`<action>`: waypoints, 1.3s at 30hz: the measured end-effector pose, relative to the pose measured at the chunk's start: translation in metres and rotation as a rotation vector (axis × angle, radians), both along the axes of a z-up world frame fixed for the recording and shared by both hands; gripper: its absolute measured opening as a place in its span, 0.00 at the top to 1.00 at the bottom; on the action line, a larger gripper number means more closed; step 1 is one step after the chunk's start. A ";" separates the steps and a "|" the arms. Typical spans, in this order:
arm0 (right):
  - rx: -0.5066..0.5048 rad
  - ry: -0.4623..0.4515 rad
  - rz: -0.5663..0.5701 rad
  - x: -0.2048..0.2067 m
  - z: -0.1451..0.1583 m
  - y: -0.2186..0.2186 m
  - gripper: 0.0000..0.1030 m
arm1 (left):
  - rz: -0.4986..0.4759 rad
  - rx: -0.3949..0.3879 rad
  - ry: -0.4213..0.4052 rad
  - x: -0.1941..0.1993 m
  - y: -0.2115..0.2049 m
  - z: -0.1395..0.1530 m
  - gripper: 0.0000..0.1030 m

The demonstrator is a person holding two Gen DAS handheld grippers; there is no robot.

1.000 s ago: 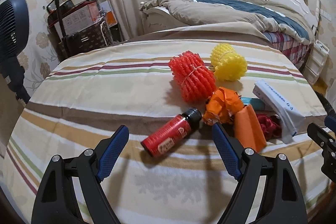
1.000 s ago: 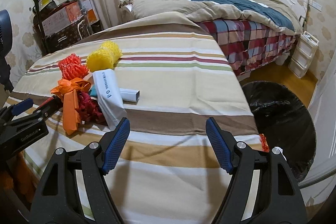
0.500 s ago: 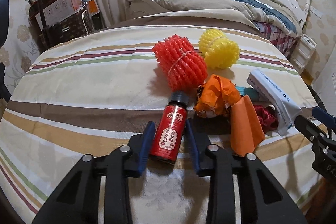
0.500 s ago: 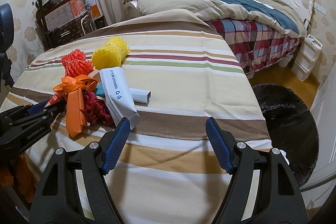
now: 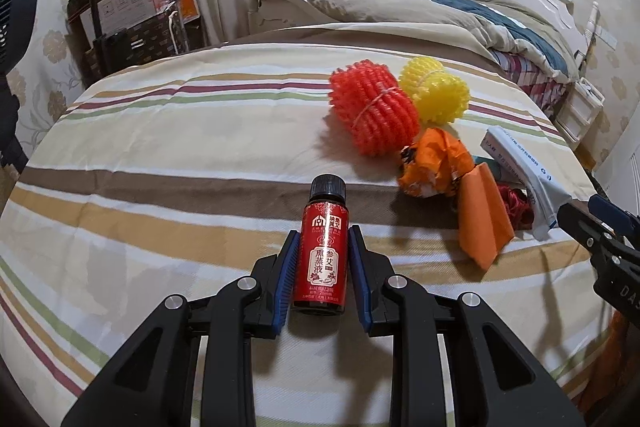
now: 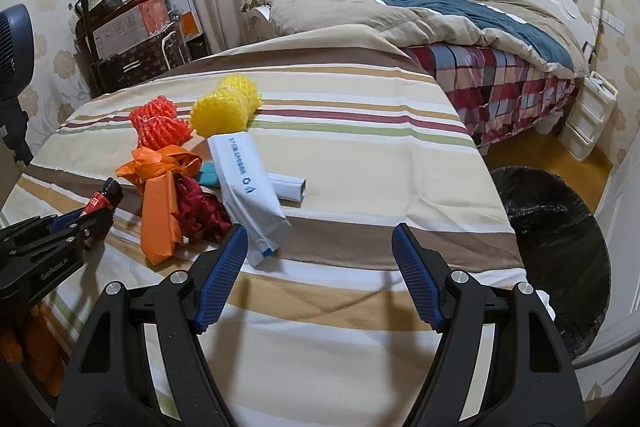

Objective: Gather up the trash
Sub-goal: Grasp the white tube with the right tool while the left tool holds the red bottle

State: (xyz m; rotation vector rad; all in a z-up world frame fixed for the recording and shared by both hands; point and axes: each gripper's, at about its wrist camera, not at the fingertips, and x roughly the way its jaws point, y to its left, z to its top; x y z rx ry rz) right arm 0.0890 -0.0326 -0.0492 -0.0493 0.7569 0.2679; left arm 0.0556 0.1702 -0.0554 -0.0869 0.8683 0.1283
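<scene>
A small red bottle [image 5: 325, 251] with a black cap is held between the blue pads of the left gripper [image 5: 323, 259]; the jaws are closed narrowly against its sides, cap pointing toward 12 o'clock. Whether the bottle is lifted off the striped surface [image 5: 160, 155] cannot be told. The right gripper [image 6: 318, 277] is seen with its jaws wide and nothing between them, above the surface's near edge. The remaining trash is grouped at 1 to 3 o'clock of the bottle: a red foam net [image 5: 374, 113] touching a yellow foam net [image 5: 436, 91], a crumpled orange bag [image 5: 438, 167], a folded orange sheet [image 5: 482, 215], dark red material [image 5: 516, 203], and a white pouch [image 6: 246, 183] lying over a white box [image 6: 290, 187]. A black-lined bin [image 6: 556, 243] is observed on the floor at 3 o'clock of the right gripper.
</scene>
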 end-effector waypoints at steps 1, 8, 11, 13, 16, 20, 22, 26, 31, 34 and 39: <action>-0.001 -0.002 0.003 0.001 0.001 0.002 0.29 | 0.002 -0.002 0.000 -0.002 0.002 0.000 0.73; -0.023 -0.018 0.025 0.009 0.002 0.022 0.29 | 0.030 -0.019 -0.004 -0.007 0.014 0.000 0.73; -0.030 -0.018 0.027 0.016 0.003 0.030 0.29 | 0.042 -0.019 -0.006 -0.007 0.019 0.000 0.73; -0.034 -0.014 0.029 0.021 0.002 0.034 0.29 | 0.051 -0.025 -0.007 -0.008 0.021 0.000 0.73; -0.038 -0.007 0.034 0.026 0.001 0.039 0.31 | 0.051 -0.026 -0.008 -0.008 0.022 -0.001 0.73; -0.035 0.015 0.036 0.030 -0.001 0.040 0.47 | 0.049 -0.025 -0.008 -0.008 0.022 -0.001 0.73; -0.022 0.024 0.032 0.030 -0.002 0.038 0.58 | 0.049 -0.023 -0.009 -0.008 0.022 -0.001 0.73; 0.001 0.046 0.018 0.029 -0.005 0.031 0.68 | 0.049 -0.024 -0.009 -0.008 0.022 -0.001 0.73; 0.007 0.060 0.006 0.021 -0.007 0.022 0.70 | 0.051 -0.024 -0.009 -0.008 0.022 -0.001 0.73; 0.012 0.073 -0.007 0.013 -0.009 0.012 0.70 | 0.050 -0.024 -0.009 -0.008 0.022 -0.001 0.73; 0.019 0.077 -0.018 0.010 -0.010 0.005 0.68 | 0.050 -0.020 -0.009 -0.008 0.023 -0.001 0.73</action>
